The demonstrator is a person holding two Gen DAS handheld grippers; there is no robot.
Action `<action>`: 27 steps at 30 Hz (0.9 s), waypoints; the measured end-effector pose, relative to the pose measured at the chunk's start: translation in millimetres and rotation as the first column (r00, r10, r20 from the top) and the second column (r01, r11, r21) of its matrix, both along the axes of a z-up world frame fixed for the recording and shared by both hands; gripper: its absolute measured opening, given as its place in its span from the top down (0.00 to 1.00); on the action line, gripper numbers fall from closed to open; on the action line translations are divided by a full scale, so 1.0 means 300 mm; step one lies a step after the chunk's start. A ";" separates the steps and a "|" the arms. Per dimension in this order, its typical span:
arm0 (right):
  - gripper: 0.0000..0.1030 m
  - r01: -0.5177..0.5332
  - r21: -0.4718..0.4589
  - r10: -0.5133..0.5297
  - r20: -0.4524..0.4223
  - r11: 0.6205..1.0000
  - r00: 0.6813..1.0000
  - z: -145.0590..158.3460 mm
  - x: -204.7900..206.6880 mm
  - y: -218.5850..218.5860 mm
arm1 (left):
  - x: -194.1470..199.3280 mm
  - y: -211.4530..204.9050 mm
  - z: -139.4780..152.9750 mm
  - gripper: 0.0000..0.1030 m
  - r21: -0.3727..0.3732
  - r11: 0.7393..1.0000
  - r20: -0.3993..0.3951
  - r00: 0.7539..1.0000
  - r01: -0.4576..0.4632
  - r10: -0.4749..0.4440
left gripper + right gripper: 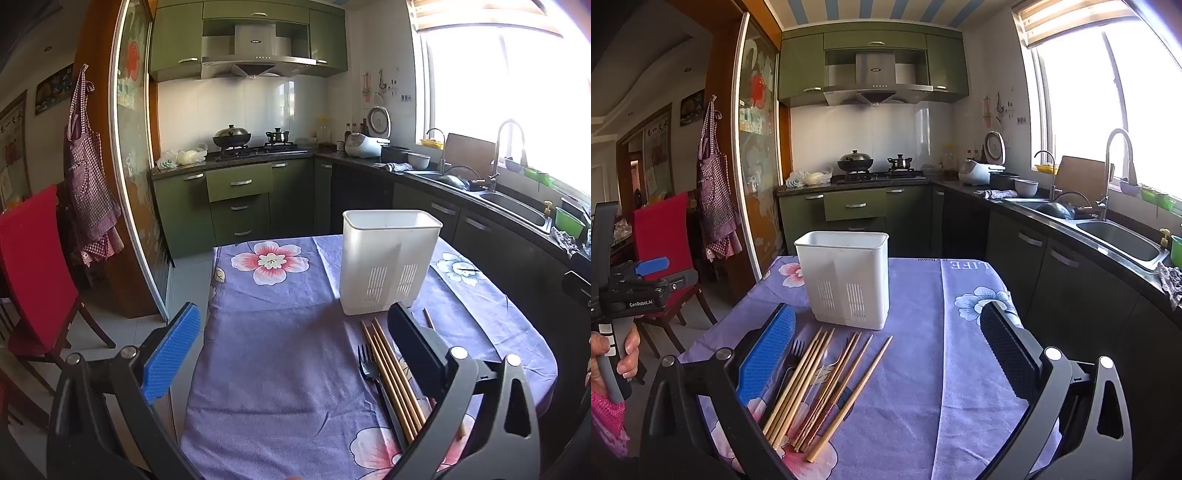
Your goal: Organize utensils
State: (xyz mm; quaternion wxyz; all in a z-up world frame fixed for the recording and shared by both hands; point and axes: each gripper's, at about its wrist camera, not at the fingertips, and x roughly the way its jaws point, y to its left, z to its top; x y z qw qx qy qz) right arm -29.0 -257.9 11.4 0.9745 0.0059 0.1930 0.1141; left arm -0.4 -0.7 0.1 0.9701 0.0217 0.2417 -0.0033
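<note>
A small surface (pixel 923 369) draped in a purple flowered cloth is shown in a green-cabineted kitchen. Near its far end a white plastic utensil holder (pixel 846 277) stands upright and looks empty; slotted vents are seen low on its front wall. Just in front of it, a loose fan of wooden chopsticks (pixel 820 387) lies flat on the cloth, tips pointing toward the holder. A black plastic fork (pixel 369 365) lies touching their left edge, and a clear plastic utensil, hard to make out, is partly buried among them.

The left gripper (pixel 295 354) is held wide open and empty, above bare cloth just left of the fork. The right gripper (pixel 886 354) is likewise wide open and empty, with the chopsticks below its left finger.

The chopsticks are judged light, stiff and smooth, likely to roll or pivot if pinched at one end. A hold near mid-length, across a few at once, would probably be steadiest. The fork appears light and thin; its handle is best taken.
</note>
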 end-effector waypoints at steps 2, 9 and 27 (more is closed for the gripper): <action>0.04 -0.003 -0.003 0.003 -0.005 1.000 1.000 -0.001 0.000 0.003 | -0.001 -0.004 0.000 0.06 0.005 1.000 0.000 1.000 0.001 -0.001; 0.04 -0.008 -0.004 0.008 -0.005 1.000 1.000 0.002 0.001 0.008 | 0.004 -0.009 -0.005 0.06 0.000 1.000 -0.013 1.000 0.002 -0.002; 0.04 0.004 -0.003 -0.004 -0.017 1.000 1.000 -0.015 0.015 0.008 | 0.001 -0.001 -0.023 0.06 0.002 1.000 -0.027 1.000 0.007 -0.007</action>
